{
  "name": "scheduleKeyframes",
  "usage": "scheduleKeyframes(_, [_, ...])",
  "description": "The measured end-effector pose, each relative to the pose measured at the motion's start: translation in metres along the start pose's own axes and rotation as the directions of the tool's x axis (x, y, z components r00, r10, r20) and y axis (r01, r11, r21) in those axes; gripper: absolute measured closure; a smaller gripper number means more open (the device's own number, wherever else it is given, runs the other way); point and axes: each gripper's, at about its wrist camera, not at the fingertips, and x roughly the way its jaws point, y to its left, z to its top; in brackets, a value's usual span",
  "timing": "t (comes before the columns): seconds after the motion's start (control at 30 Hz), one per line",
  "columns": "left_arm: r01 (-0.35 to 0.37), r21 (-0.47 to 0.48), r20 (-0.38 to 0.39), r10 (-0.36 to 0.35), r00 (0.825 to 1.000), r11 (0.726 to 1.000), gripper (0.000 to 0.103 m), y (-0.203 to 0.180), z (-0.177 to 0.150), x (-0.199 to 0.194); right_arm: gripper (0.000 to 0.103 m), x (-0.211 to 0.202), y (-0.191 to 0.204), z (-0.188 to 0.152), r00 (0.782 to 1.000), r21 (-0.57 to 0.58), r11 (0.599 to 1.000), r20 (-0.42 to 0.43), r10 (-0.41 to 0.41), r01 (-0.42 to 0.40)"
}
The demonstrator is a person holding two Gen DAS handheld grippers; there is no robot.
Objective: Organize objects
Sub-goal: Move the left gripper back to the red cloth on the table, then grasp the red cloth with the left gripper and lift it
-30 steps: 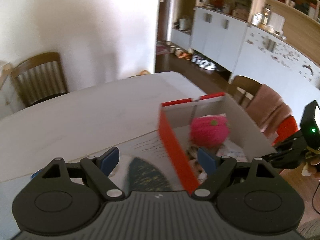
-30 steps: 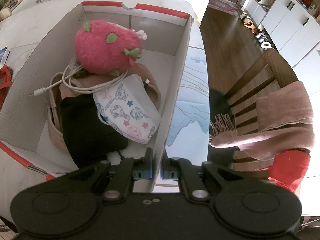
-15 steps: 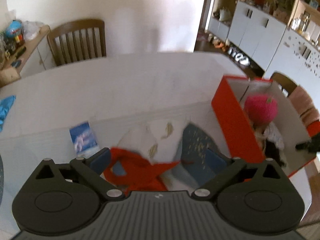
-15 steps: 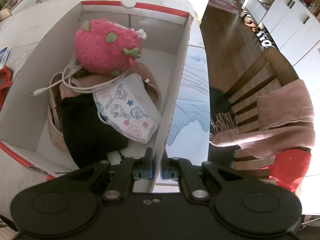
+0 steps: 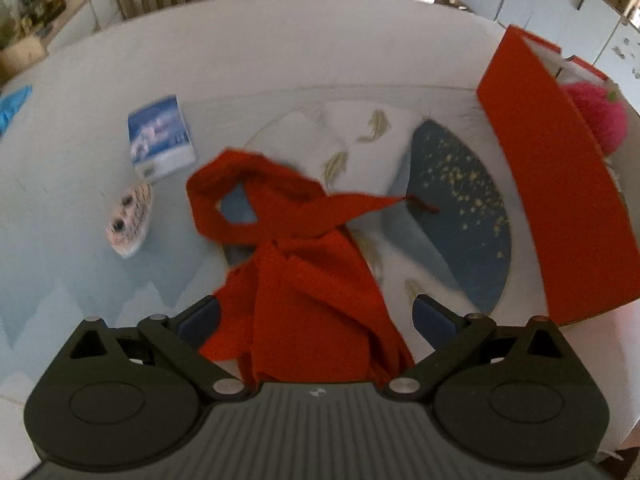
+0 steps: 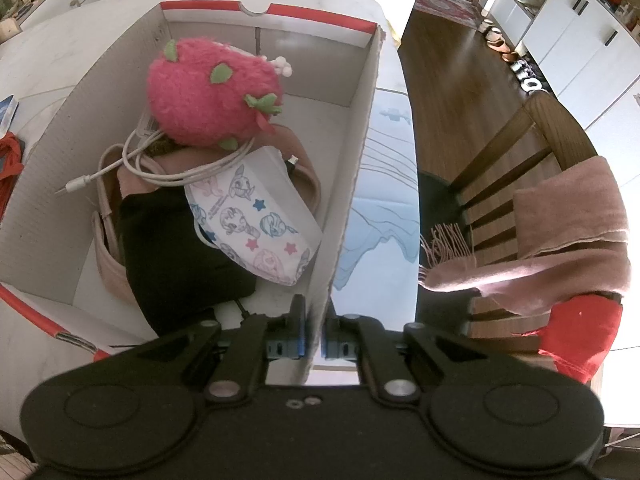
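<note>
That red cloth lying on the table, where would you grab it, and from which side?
Best at the thick bunched middle of the red cloth, coming straight down from above. It lies limp and flat on the table, so there is no edge to slide under, and the thin loop and tail would likely slip. The left gripper already stands open, its fingers either side of that bunch.

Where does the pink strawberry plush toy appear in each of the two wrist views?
Left wrist view: plush toy at the far right edge, behind the box's red wall.
Right wrist view: plush toy upper left of centre, on top of the pile inside.
Shared landmark: the cardboard box.
</note>
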Motion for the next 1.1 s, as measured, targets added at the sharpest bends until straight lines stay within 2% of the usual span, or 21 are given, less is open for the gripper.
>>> scheduleKeyframes(0.53, [-0.052,-0.072,-0.050,0.049,0.998,0.996,0.002,0.000,-0.002,0.029,0.097,0.000,0.000,-0.001,1.000,0.000,1.000,-0.003,0.000,0.000])
scheduleKeyframes(0.77, [-0.086,-0.046,-0.035,0.084,0.996,0.995,0.012,0.000,-0.002,0.026,0.097,0.003,0.001,-0.003,1.000,0.001,1.000,-0.009,0.001,-0.001])
scheduleKeyframes(0.87, [-0.088,-0.046,-0.018,0.088,0.996,0.995,0.024,0.002,-0.002,0.022,0.097,0.003,0.001,-0.003,1.000,0.001,1.000,-0.011,0.001,-0.001])
scheduleKeyframes(0.93, [-0.090,-0.047,-0.002,0.090,0.996,0.995,0.045,0.003,0.000,0.019,0.097,0.003,0.001,-0.003,1.000,0.001,1.000,-0.011,0.001,-0.001])
scheduleKeyframes(0.97, [-0.092,-0.049,0.004,0.092,0.996,0.995,0.053,0.004,0.001,0.017,0.097,0.003,0.001,-0.003,1.000,0.002,1.000,-0.011,0.002,-0.002])
scheduleKeyframes(1.0, [-0.094,-0.050,0.010,0.094,0.995,0.994,0.068,0.005,0.002,0.016,0.097,0.003,0.001,-0.003,1.000,0.002,1.000,-0.011,0.001,-0.001])
scheduleKeyframes(1.07, [-0.092,-0.056,0.012,0.093,0.996,0.994,0.074,0.008,0.004,0.015,0.097,0.003,0.001,-0.002,1.000,0.001,1.000,-0.011,0.000,0.000])
scheduleKeyframes(1.1, [-0.094,-0.058,0.019,0.095,0.995,0.994,0.080,0.009,0.004,0.014,0.097,0.003,0.001,-0.002,1.000,-0.001,1.000,-0.011,0.000,0.000])
